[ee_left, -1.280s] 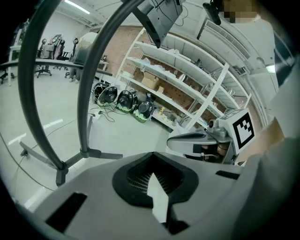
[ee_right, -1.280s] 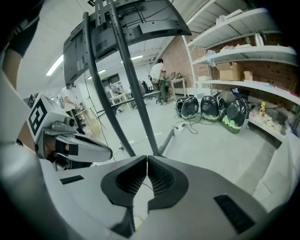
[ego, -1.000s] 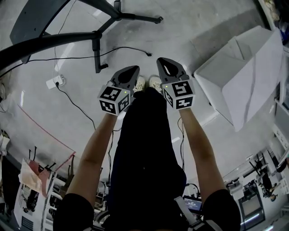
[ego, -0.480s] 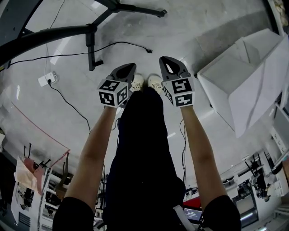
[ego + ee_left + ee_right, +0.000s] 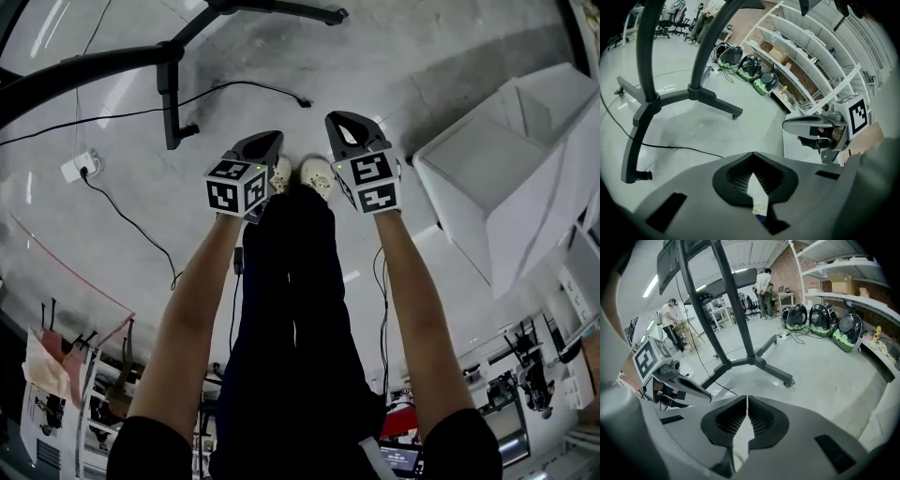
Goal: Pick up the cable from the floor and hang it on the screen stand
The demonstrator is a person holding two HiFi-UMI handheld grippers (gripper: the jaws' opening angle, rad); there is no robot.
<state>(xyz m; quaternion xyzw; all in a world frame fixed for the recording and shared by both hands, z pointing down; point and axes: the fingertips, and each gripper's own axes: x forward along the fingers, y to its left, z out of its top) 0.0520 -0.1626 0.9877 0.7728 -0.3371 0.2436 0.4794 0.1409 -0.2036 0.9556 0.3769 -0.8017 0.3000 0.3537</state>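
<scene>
**Both claws shut and empty, cable waiting ahead on the floor**

The left gripper (image 5: 753, 159) is holding its jaws pressed together with nothing between them. The right gripper (image 5: 747, 401) is doing the same, ribbed pads meeting tip to tip, empty. Both are pointing down at the pale grey concrete floor (image 5: 403, 56), side by side above the person's white shoes (image 5: 317, 174).

The thin black cable (image 5: 239, 90) is lying on that floor ahead of the claws, well apart from both. It is running past the foot of the black metal screen stand (image 5: 169, 94) and ending in a small plug (image 5: 302, 102).

Here is where I see trouble brewing:

- **Shut jaws:** if they reach the cable this way, they will only be nudging it along the concrete, so they need to open first.
- **Thin cable:** it is lying flat, so the pads could be scraping the floor and closing on nothing.
- **Wrong cable:** a second black lead (image 5: 127, 217) is trailing from the white power strip (image 5: 75, 167) at the left, and it looks easy to grab by mistake.
- **Snagging:** the cable is passing close to the stand's foot, so a lift could be catching there and tugging the stand.
- **Hanging:** draped unevenly on the stand, the plug end could be sliding straight back off.
</scene>
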